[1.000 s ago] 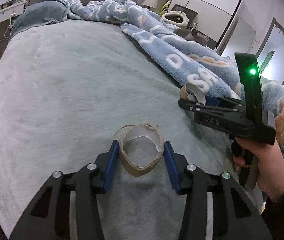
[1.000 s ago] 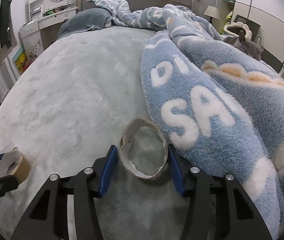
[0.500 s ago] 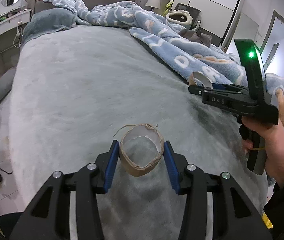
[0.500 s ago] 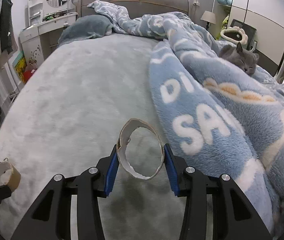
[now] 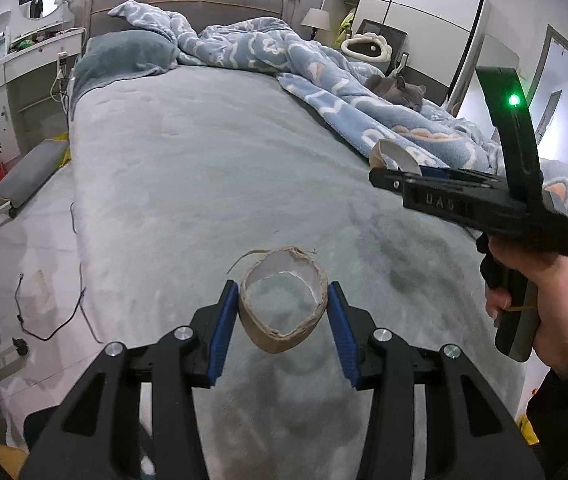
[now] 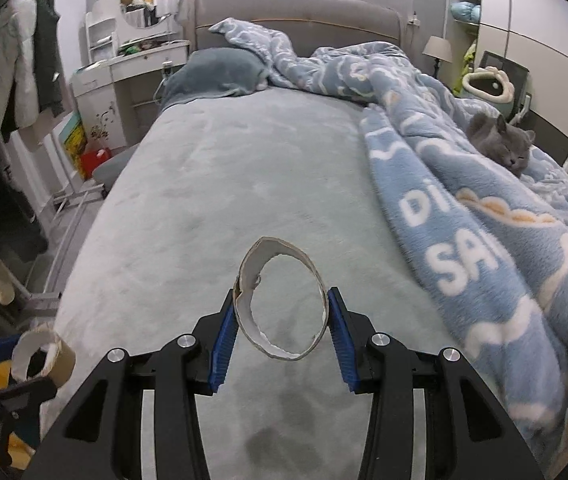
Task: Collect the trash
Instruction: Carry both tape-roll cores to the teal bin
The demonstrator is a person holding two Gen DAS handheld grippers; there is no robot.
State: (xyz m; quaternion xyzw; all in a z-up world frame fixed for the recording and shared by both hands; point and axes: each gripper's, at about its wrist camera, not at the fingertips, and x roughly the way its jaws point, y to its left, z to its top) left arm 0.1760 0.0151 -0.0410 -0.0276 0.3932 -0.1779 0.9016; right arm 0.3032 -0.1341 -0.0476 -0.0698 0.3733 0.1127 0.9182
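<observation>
My left gripper [image 5: 283, 314] is shut on a short brown cardboard tube [image 5: 279, 338] with a torn white inner rim, held above the grey bed. My right gripper [image 6: 281, 322] is shut on a thinner torn cardboard ring [image 6: 316, 276], also held above the bed. In the left wrist view the right gripper [image 5: 388, 174] is at the right, held in a hand, with its ring [image 5: 398, 156] at the tip. In the right wrist view the left gripper's tube [image 6: 59, 356] shows at the lower left.
The grey bed [image 5: 203, 168] lies below both grippers. A blue fleece blanket [image 6: 464, 220] covers its right side, with a grey cat [image 6: 500, 144] lying on it. A nightstand [image 6: 123, 76] and hanging clothes [image 6: 23, 72] stand at the left. A cable [image 5: 47, 320] lies on the floor.
Both grippers have risen and pulled back from the bed, each carrying its cardboard piece. More of the bed, the floor and the cat now shows.
</observation>
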